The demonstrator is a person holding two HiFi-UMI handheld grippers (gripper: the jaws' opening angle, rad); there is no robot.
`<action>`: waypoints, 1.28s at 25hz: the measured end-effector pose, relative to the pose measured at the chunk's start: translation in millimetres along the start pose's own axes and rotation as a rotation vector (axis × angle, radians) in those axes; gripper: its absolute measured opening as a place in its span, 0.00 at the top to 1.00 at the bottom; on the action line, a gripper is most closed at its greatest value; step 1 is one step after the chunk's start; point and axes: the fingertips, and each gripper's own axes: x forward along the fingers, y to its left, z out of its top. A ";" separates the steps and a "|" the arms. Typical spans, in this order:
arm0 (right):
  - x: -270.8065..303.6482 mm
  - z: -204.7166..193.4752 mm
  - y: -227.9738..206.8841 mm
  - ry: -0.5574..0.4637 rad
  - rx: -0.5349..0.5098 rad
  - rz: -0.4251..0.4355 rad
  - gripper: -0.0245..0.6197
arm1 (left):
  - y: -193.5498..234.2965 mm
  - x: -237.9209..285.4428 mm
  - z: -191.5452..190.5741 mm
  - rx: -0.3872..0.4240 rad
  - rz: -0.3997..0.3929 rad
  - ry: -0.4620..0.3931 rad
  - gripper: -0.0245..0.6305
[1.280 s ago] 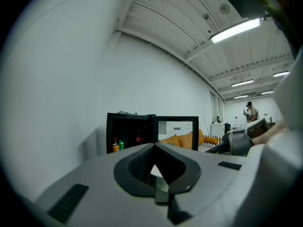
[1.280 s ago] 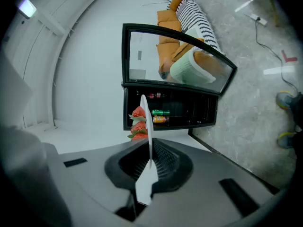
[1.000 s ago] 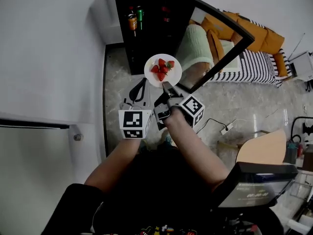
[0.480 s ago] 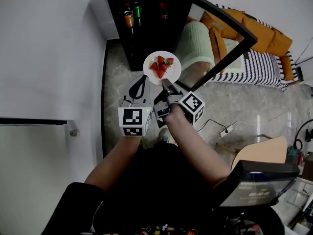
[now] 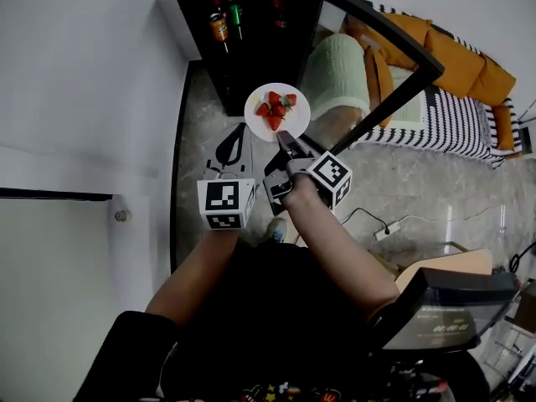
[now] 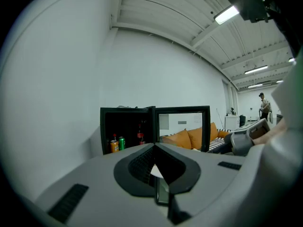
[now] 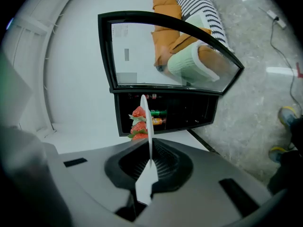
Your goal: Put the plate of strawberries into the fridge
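Left gripper (image 6: pixel 154 148) is pinched together on nothing, while the right gripper (image 5: pixel 285 144) clamps the near rim of the plate of strawberries (image 5: pixel 277 107), held level over the grey marbled floor (image 5: pixel 402 182). The plate is round, with no long axis. Its far rim faces the open black fridge (image 5: pixel 251 57) just ahead, orange sofa (image 5: pixel 452 53) beyond the door (image 5: pixel 381 82).

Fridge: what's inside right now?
Inside the fridge: an orange can, a green can, a red-labelled bottle. Its lower part is too dark to read. The plate is outside.
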 end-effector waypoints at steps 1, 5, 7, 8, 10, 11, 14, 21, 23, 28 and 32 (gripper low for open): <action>1.3 3.4 -0.8 0.005 0.004 0.000 0.93 | -1.7 2.8 -0.3 0.001 0.004 0.002 0.96; 2.8 5.8 -2.3 0.020 0.000 0.004 0.93 | -1.7 2.5 -2.0 0.004 0.018 0.005 0.96; 4.4 5.9 -0.5 0.025 -0.007 0.011 0.93 | 0.0 2.0 -0.3 0.006 0.027 -0.002 0.96; 4.9 5.7 0.7 0.028 -0.009 0.013 0.93 | 0.0 1.8 0.8 0.007 0.029 -0.007 0.96; 5.0 4.6 1.5 0.036 -0.014 0.015 0.93 | -0.7 1.6 1.6 0.010 0.029 -0.015 0.96; 5.4 4.3 1.5 0.039 -0.017 0.018 0.93 | -0.7 2.2 1.5 0.011 0.028 -0.020 0.96; 8.2 4.2 0.7 0.044 -0.027 0.023 0.93 | 0.0 6.1 0.7 0.011 0.022 -0.031 0.96; 12.0 5.3 1.7 0.038 -0.043 0.038 0.93 | 0.6 11.0 0.2 0.013 0.001 -0.055 0.96; 26.3 6.8 3.8 0.033 -0.038 0.032 0.93 | 10.0 23.7 1.5 0.013 -0.010 -0.049 0.96; 82.0 12.4 12.6 0.016 -0.019 0.005 0.93 | 48.9 70.5 9.8 0.013 -0.032 -0.018 0.96; 88.1 11.7 11.4 0.018 -0.015 0.006 0.93 | 53.1 76.5 7.5 0.014 -0.030 -0.007 0.96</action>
